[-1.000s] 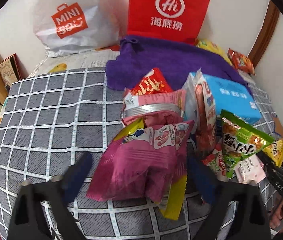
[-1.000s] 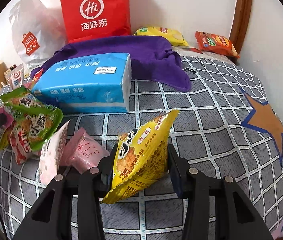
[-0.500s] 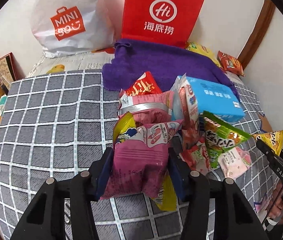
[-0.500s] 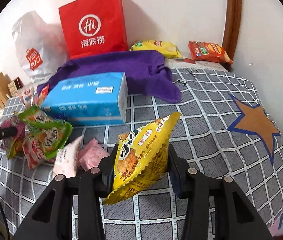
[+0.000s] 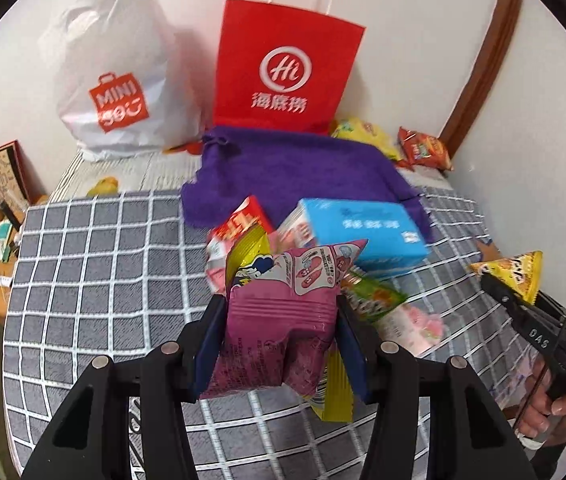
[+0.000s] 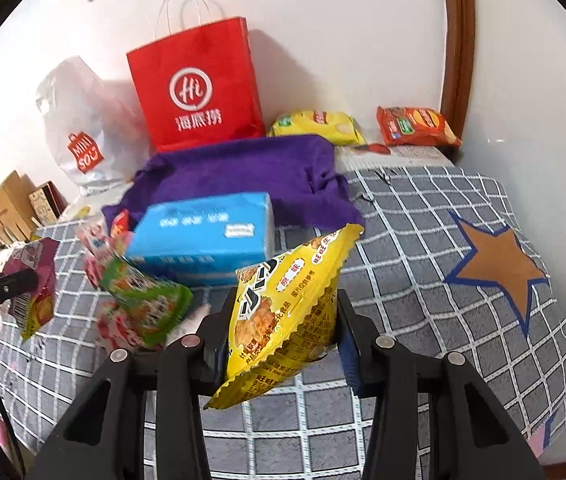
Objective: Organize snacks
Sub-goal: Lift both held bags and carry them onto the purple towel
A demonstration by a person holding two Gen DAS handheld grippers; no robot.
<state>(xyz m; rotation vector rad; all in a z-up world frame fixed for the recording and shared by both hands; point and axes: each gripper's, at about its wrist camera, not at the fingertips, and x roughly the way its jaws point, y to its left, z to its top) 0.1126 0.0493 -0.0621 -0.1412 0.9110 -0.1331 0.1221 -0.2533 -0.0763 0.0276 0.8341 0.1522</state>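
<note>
My left gripper [image 5: 279,312] is shut on a magenta snack packet [image 5: 283,280] and holds it above the checked bedspread [image 5: 95,264]. A yellow packet [image 5: 333,384] sticks out beside and below the magenta one and hangs with it. My right gripper [image 6: 287,304] is shut on a yellow triangular snack packet [image 6: 295,276], also lifted off the bed. In the left wrist view the right gripper [image 5: 523,312] shows at the right edge with a hand [image 5: 543,412] on its handle. In the right wrist view the left gripper [image 6: 3,284] shows at the left edge.
A heap of packets remains on the bed, among them a green packet [image 6: 147,300] and a blue tissue pack [image 6: 203,236]. Behind lie a purple towel [image 6: 243,168], a red paper bag [image 6: 199,88] and a white plastic bag [image 6: 79,120]. Yellow chips [image 6: 315,122] and orange chips [image 6: 415,124] lie by the wall.
My left gripper went from open around the magenta packet to shut on it, then rose with it. My right gripper rose with the yellow packet still in its jaws.
</note>
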